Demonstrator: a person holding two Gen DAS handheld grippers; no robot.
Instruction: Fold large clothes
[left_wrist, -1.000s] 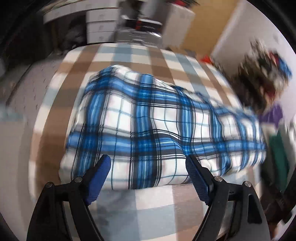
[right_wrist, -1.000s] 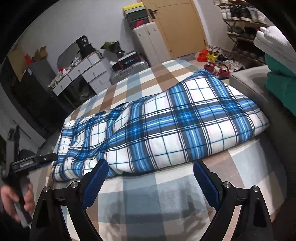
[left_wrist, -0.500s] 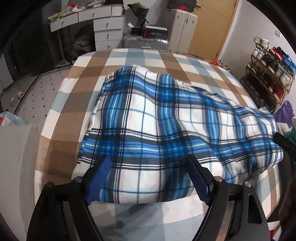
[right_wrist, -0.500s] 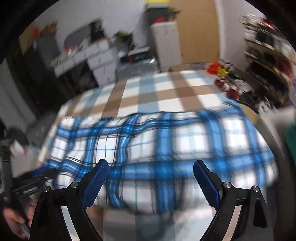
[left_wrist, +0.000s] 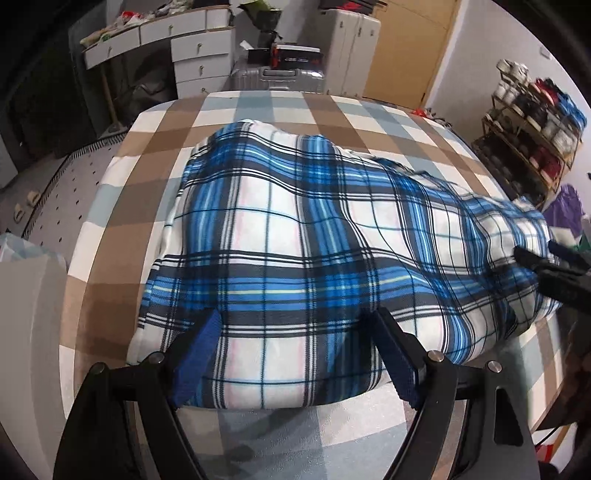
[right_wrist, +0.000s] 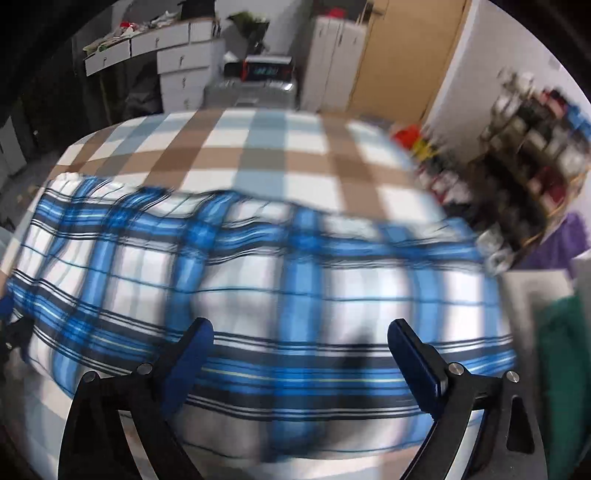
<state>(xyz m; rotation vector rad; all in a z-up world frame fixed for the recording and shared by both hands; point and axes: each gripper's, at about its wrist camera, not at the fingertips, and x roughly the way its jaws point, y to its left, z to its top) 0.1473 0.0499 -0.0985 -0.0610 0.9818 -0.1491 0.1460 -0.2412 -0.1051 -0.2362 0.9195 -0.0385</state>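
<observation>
- Your blue, white and black plaid garment (left_wrist: 295, 236) is soft fleecy cloth, folded into a long puffy strip with rounded edges. It lies across the near half of the bed (left_wrist: 258, 107), running from near left to far right in the left wrist view.
- The bed cover is a smooth check of brown, pale blue and white squares, bare on the far side of the garment.
- Your left hand-held gripper (left_wrist: 295, 350) has its jaws wide apart. Its blue ribbed pads (left_wrist: 195, 362) sit over the near edge of the garment at either side of a white panel, and nothing is gripped.
- Your right hand-held gripper (right_wrist: 299, 362) is just as wide open above the garment's near edge and holds nothing. Its black frame (left_wrist: 554, 269) shows at the right end of the garment in the left wrist view.
- The right wrist view is blurred, so the weave and the folds cannot be made out there.
- Compared with a second ago, your right hand-held gripper has swung across: then it looked at the garment slantwise from bare cover, now it faces the long side squarely with cloth beneath its pads.
- Your left hand-held gripper has closed in on the near edge, and the garment fills more of its view.
</observation>
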